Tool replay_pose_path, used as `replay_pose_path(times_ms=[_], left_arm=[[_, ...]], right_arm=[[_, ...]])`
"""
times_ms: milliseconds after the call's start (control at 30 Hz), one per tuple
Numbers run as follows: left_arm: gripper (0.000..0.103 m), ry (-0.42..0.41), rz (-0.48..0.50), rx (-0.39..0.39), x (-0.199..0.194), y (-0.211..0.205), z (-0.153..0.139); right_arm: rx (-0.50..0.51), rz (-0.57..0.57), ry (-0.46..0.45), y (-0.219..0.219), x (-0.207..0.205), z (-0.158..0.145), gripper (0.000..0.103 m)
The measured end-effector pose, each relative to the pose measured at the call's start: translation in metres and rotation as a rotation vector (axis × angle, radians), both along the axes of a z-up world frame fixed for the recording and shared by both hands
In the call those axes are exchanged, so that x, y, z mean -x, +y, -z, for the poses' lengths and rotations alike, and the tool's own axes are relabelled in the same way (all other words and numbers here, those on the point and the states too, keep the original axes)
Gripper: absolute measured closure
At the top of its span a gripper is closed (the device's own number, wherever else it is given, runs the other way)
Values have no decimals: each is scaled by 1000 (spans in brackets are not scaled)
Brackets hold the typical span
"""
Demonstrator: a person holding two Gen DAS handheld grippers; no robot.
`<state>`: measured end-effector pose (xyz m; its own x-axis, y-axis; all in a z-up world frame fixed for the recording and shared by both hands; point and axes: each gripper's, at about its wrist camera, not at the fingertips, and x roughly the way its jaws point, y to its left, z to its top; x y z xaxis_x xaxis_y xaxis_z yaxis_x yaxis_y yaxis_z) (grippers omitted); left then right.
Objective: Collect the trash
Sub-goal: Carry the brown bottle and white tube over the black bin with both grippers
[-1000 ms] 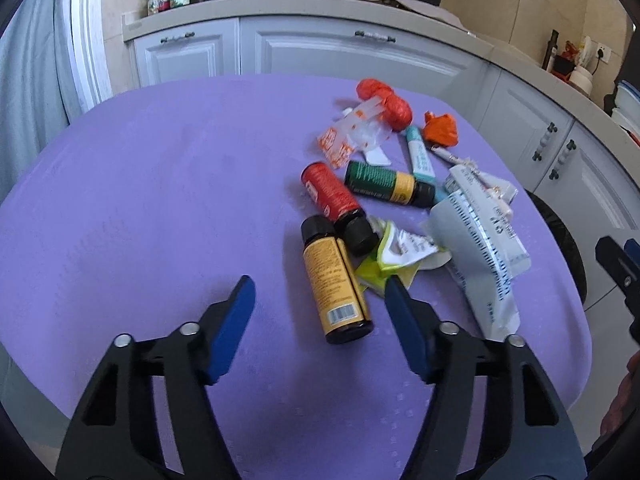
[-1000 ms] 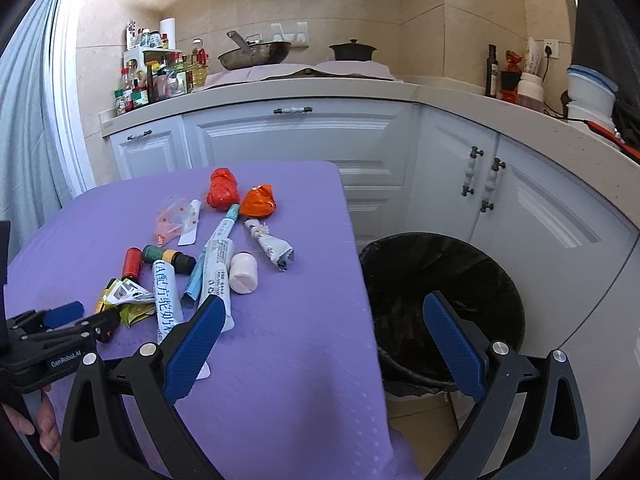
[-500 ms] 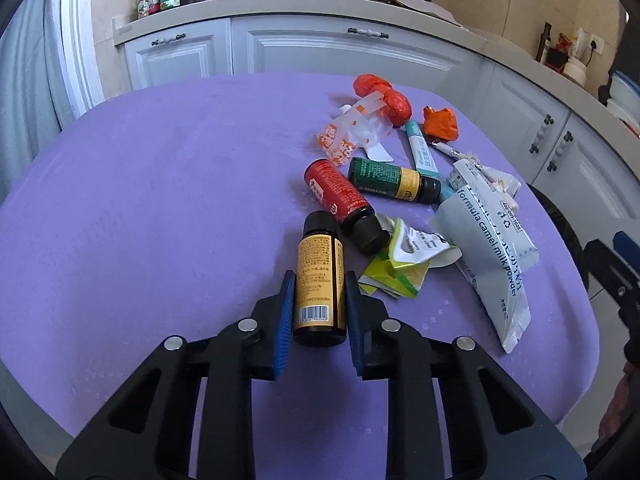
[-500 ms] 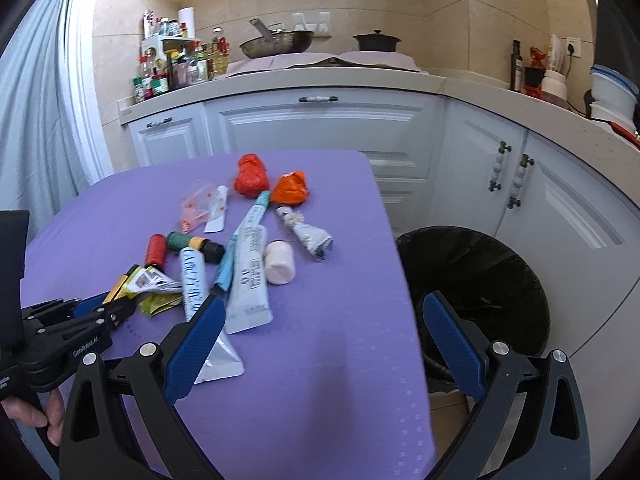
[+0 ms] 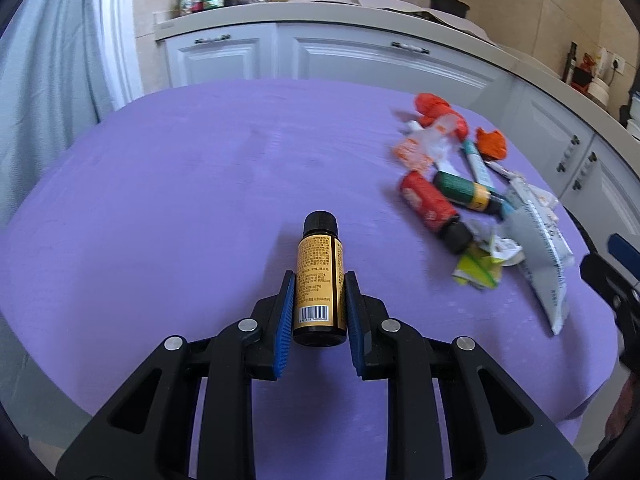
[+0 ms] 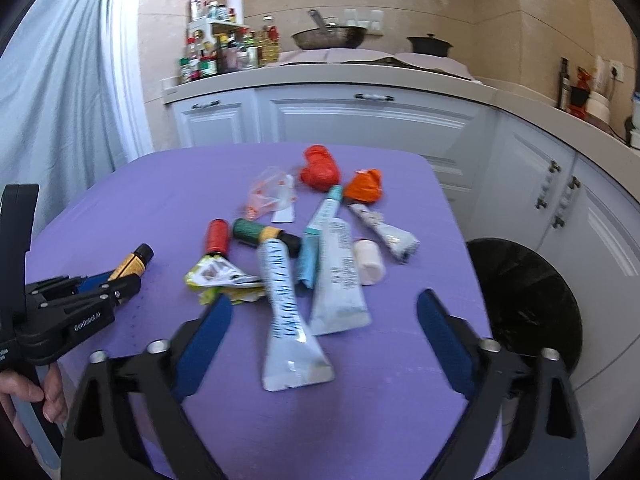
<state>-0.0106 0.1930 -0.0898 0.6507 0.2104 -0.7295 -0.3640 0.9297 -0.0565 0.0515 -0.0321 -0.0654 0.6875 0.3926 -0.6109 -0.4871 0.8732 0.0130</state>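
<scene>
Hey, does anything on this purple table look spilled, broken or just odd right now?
Nothing spilled that I can see. The bottles lie on their sides: the red bottle and green bottle. The tubes are squeezed flat, the wrappers crumpled. The left gripper holds the yellow-label bottle, capped and intact.

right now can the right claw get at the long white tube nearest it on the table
Probably yes. The right claw is open and the long white tube lies flat between its fingers with nothing on top. A second tube lies right alongside, so it may get nudged.
</scene>
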Motion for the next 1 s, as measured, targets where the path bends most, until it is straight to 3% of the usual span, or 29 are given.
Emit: replay_pose_path(times_ms=[33,267,400,433,800,1000], left_arm=[[80,0,-7,0,3,4,0],[80,-18,-40,-6,13,22,-3],[80,-23,-36,-9,15,26,-4],[80,-25,-37,-8,16,27,-4],[80,-62,-11,-8,21,12,-20],[80,-86,72,11,9,-16,-35]], right_arm=[[4,-7,14,3,-2,2,45],[40,-36,54,21,-7,13,55],[65,-50,103,27,-13,25,81],[61,-51,102,27,-12,26,83],[4,-38,45,10,4,5,90],[-27,18,9,-19,0,-13,90]])
